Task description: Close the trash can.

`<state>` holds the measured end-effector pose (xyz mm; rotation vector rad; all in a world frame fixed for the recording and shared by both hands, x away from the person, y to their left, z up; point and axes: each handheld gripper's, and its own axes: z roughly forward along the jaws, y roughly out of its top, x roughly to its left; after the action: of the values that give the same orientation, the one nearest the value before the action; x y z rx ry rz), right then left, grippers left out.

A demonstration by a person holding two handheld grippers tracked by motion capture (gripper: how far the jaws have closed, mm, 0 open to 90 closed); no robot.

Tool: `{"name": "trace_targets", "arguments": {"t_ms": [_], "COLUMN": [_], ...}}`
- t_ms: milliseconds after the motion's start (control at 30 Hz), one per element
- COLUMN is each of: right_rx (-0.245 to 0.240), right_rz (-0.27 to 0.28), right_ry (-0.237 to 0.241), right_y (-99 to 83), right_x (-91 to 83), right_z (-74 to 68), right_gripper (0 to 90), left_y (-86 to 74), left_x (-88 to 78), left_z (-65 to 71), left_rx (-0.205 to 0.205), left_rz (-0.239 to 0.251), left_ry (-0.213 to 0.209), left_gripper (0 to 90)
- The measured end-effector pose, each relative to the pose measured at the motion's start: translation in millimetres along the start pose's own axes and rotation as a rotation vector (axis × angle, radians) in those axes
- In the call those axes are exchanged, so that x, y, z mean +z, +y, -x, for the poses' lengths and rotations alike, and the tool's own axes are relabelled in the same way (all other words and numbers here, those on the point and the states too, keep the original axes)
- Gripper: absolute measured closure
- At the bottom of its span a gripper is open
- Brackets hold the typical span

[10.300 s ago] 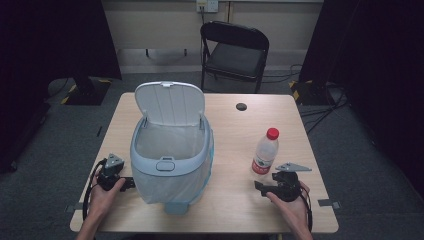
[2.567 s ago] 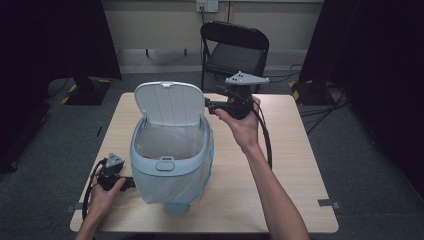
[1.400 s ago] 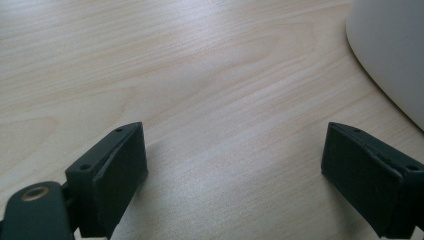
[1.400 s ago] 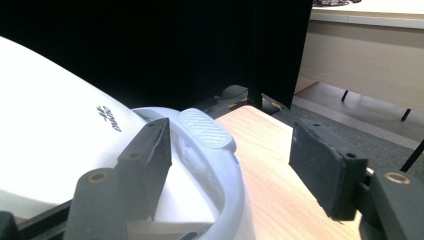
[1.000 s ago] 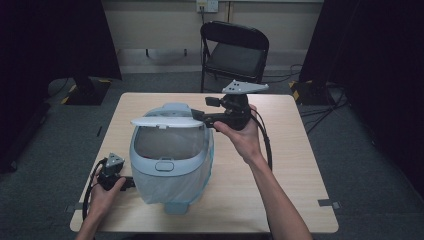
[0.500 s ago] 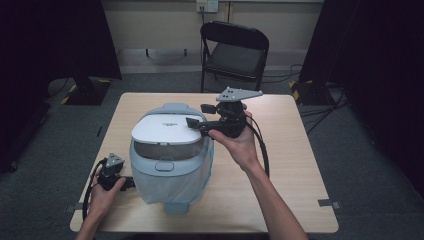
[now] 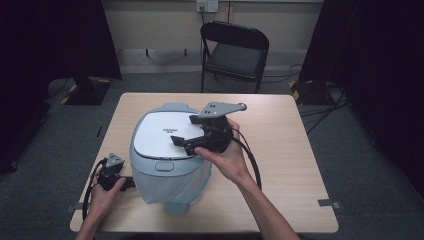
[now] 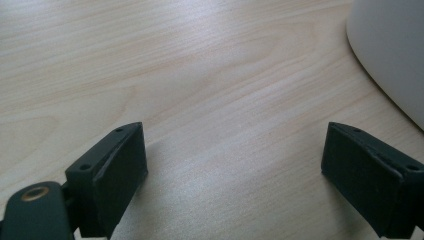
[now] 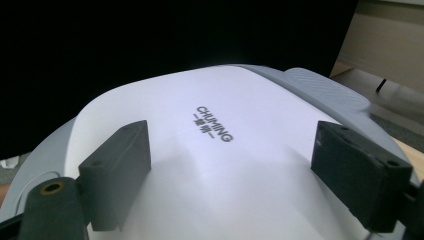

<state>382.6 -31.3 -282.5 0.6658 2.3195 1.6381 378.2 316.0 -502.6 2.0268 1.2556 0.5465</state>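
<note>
dark curtains are framing the room; black folding chair is standing at upper centre behind the wooden table. pale blue bin is sitting left of centre on the table, its white lid lying closed. right gripper is hovering over the lid's right side, jaws spread wide, gripping nothing. left gripper is resting on the table at lower left, just beside the bin, jaws wide apart, holding nothing.
</note>
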Motion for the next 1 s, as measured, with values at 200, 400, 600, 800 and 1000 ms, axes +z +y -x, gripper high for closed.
{"name": "trace_targets", "arguments": {"t_ms": [200,400,600,800,1000], "right_rx": [-0.046,-0.064,-0.076,-0.104,-0.091], "right_rz": [-0.001,0.005,0.001,-0.023,-0.009], "right_ry": [0.001,-0.004,-0.005,-0.011,-0.003], "right_y": [-2.5,-4.9,-5.8,-5.7,-5.1], "right_x": [1.4,1.3,1.1,0.9,2.2], "right_z": [-15.5,-26.3,-26.4,-27.5,-22.9], "right_gripper": [14.7,15.1,16.2,16.1,16.2], "left_y": [0.0,-0.1,-0.1,-0.3,-0.3], "left_x": [-0.1,-0.2,-0.4,-0.5,-0.4], "left_z": [-0.1,0.1,0.1,0.3,0.3], "left_rx": [0.003,0.002,0.002,-0.001,-0.002], "left_rz": [0.0,0.0,-0.001,0.0,0.0], "left_ry": [0.002,0.002,0.003,0.003,0.002], "left_gripper": [10.5,10.5,10.5,10.5,10.5]}}
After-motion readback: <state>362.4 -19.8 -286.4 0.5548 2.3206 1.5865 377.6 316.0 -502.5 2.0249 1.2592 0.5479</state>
